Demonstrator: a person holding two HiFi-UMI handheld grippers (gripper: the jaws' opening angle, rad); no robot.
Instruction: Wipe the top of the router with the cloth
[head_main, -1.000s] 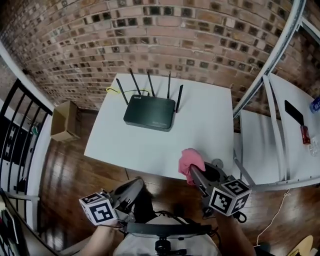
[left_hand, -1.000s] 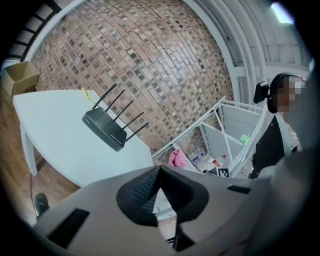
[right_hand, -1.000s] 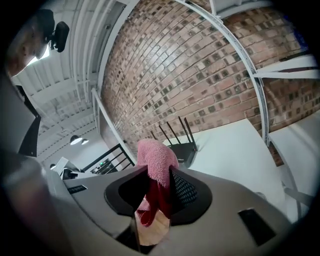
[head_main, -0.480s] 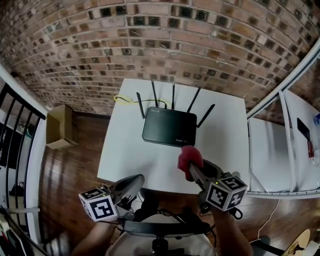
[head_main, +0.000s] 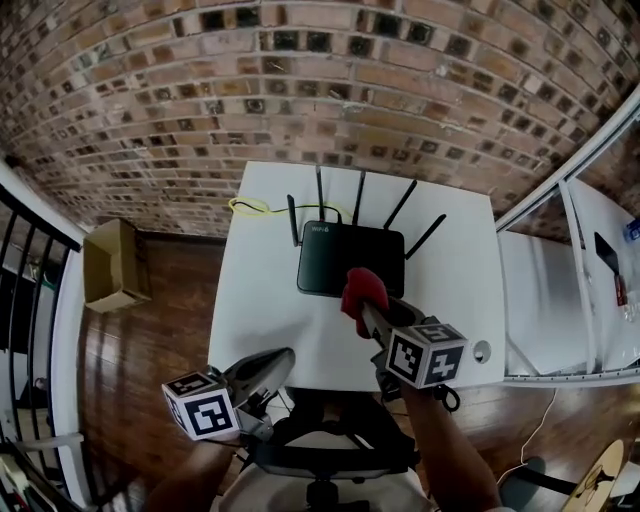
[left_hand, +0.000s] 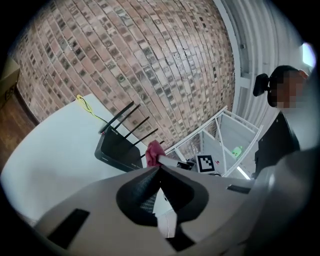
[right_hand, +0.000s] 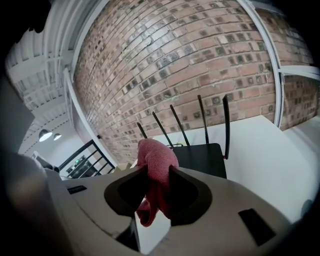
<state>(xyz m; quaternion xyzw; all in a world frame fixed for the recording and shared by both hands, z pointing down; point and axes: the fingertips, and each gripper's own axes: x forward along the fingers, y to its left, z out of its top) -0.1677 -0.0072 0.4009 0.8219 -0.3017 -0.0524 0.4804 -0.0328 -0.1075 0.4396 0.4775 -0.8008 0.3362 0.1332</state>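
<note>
A black router (head_main: 350, 258) with several upright antennas sits at the back middle of the white table (head_main: 260, 300). It also shows in the right gripper view as the router (right_hand: 200, 156) and in the left gripper view as the router (left_hand: 117, 150). My right gripper (head_main: 362, 304) is shut on a red cloth (head_main: 361, 290), which hangs over the router's front edge. The cloth (right_hand: 156, 165) bulges up between the jaws. My left gripper (head_main: 285, 356) is held low at the table's near edge, shut with nothing in it.
A yellow cable (head_main: 248, 206) runs off the table behind the router. A cardboard box (head_main: 108, 265) lies on the wooden floor to the left. A white shelf frame (head_main: 560, 290) stands at the right, the brick wall (head_main: 330, 90) behind.
The right gripper has carried the red cloth forward from the table's near edge to the router's front edge. My view has shifted closer to the table. The left gripper stays low.
</note>
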